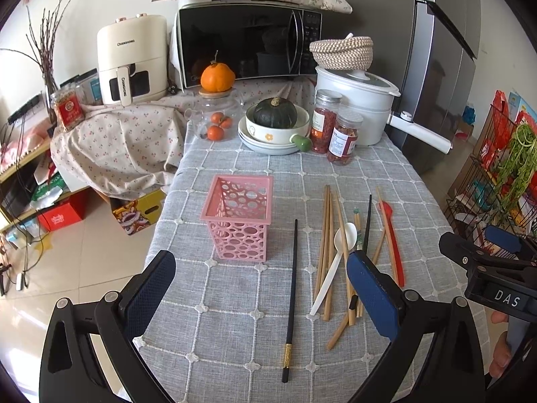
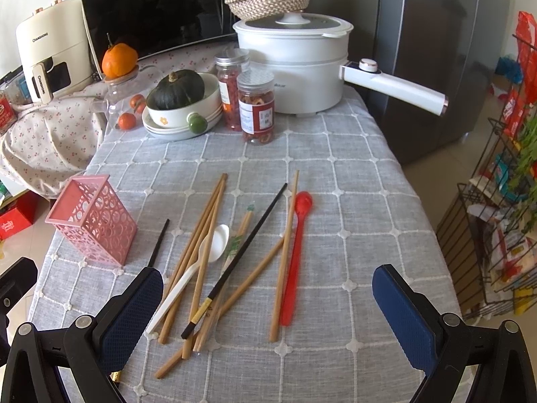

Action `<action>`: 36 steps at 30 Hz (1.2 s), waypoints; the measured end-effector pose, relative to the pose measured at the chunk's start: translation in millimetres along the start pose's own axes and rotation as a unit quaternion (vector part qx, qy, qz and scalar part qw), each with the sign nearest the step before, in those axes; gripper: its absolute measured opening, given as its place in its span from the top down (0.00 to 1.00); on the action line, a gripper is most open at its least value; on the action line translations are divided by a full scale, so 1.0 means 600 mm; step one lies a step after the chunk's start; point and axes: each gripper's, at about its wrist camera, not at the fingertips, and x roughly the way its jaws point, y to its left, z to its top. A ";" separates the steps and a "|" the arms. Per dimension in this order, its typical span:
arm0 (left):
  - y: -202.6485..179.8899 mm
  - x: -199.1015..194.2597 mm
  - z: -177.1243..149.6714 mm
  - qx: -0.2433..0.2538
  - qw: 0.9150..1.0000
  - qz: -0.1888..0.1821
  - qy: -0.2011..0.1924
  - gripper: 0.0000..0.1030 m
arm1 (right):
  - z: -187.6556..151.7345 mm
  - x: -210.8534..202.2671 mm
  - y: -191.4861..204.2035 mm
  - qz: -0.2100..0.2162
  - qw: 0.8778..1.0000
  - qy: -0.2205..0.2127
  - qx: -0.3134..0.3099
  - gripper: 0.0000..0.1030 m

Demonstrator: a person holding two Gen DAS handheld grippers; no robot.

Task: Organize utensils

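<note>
In the left wrist view the left gripper (image 1: pixel 260 297), jaws wide and empty, straddled the lone black chopstick (image 1: pixel 291 297) near the tabletop's near edge, beside the pink holder (image 1: pixel 239 216), which called for a centred pinch; in the right wrist view the right gripper (image 2: pixel 266 305), likewise wide and empty, hovered over the wooden chopsticks (image 2: pixel 201 255), best lifted singly.

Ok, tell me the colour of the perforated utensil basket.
Pink. The utensil basket shows best in the left wrist view.

Bare cloth around the pink basket (image 1: pixel 239 216) — beyond, crowded jars (image 2: pixel 255 105) and bowls (image 2: pixel 183 107).
</note>
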 end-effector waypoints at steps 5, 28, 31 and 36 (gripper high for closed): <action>0.000 0.000 -0.001 0.001 1.000 0.000 0.000 0.00 | -0.003 0.003 0.002 0.002 1.000 0.003 0.002 0.01; 0.001 0.001 -0.001 0.001 1.000 0.002 -0.001 0.00 | -0.005 0.004 0.003 0.005 1.000 0.006 0.004 0.01; 0.001 0.002 -0.001 0.001 1.000 0.002 -0.001 0.00 | -0.005 0.005 0.003 0.005 1.000 0.007 0.004 0.01; 0.001 0.002 -0.001 0.001 1.000 0.002 -0.001 0.00 | -0.005 0.005 0.003 0.005 1.000 0.007 0.005 0.01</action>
